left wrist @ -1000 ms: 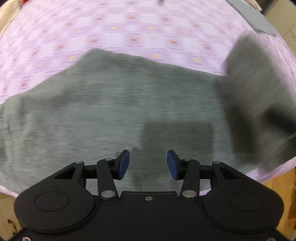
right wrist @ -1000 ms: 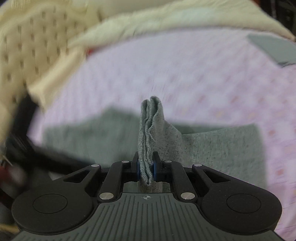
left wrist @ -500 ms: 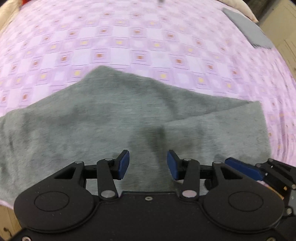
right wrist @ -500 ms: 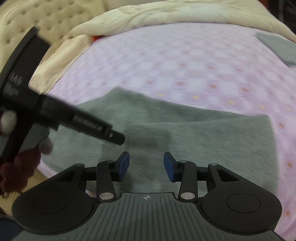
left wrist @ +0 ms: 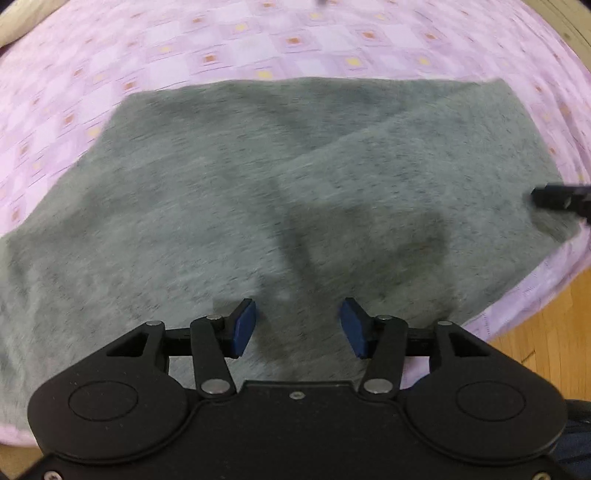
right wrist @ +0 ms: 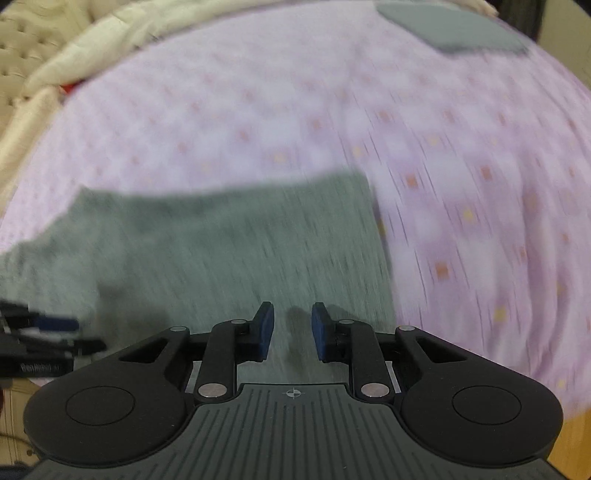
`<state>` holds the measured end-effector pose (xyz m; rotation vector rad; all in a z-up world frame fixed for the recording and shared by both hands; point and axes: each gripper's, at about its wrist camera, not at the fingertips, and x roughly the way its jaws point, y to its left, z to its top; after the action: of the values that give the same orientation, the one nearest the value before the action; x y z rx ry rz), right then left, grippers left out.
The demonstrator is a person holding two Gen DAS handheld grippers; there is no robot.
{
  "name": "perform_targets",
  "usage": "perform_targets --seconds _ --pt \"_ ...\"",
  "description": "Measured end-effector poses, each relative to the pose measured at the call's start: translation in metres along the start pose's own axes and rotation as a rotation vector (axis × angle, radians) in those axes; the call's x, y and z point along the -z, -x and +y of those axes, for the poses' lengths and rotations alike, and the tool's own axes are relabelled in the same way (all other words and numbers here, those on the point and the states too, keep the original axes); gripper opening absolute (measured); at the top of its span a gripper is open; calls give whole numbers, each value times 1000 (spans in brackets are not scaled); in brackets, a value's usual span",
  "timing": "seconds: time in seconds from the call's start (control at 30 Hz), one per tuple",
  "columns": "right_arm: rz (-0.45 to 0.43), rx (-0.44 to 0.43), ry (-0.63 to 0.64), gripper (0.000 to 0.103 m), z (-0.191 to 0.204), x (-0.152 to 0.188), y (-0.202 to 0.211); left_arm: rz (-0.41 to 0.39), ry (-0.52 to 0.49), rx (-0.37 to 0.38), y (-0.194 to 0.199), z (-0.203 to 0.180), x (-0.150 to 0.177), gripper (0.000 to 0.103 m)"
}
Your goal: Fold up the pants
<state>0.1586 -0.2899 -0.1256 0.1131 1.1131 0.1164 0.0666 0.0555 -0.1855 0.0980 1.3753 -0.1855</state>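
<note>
The grey pants (left wrist: 229,192) lie spread flat on the bed (left wrist: 295,40), over its pink checked sheet, with one layer folded across toward two o'clock in the left wrist view. The left claw (left wrist: 297,325) hangs over the near part of the cloth with its blue pads wide apart; its jaws have just been opening a little further, and nothing is between them but the fabric lying below. The right claw (right wrist: 293,330) hovers over the pants (right wrist: 229,251) near their right-hand edge, its pads standing a narrow gap apart; its jaws have just been closing, yet no cloth is pinched between them, so it holds nothing. From the right wrist view the left claw shows as a dark blur at nine o'clock. A second folded grey garment (right wrist: 450,26) rests well apart on the bed at one o'clock, and a cream quilt (right wrist: 74,62) is bunched at eleven o'clock. Wooden floor (left wrist: 546,317) shows at four o'clock beside the bed.
</note>
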Motion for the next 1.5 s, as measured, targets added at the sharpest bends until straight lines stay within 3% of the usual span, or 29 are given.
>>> perform_targets --seconds 0.17,0.33,0.47,0.63,0.73,0.87,1.0,1.07,1.2,1.37,1.5 --pt "-7 -18 31 22 -6 -34 -25 34 191 -23 9 23 18 55" --pt "64 2 15 19 -24 -46 -50 48 390 -53 19 45 46 55" --pt "60 -9 63 20 -19 -48 -39 30 533 -91 32 59 73 55" --pt "16 -182 261 20 20 -32 -14 14 682 -149 47 79 104 55" --pt "16 -243 383 20 53 -15 -12 -8 713 -182 55 93 121 55" --pt "47 -279 439 20 94 7 -17 -44 719 -235 69 116 131 55" --pt "74 -234 467 20 121 21 -32 -120 690 -282 83 142 133 55" --pt "133 -193 462 20 131 31 -42 -154 667 -296 86 157 134 56" --pt "123 -86 428 20 148 41 -40 -182 638 -260 84 202 139 58" --pt "28 -35 372 20 174 38 -16 -203 659 -194 80 253 150 59" --pt "-25 -26 337 20 192 37 1 -219 600 -134 71 275 145 64"
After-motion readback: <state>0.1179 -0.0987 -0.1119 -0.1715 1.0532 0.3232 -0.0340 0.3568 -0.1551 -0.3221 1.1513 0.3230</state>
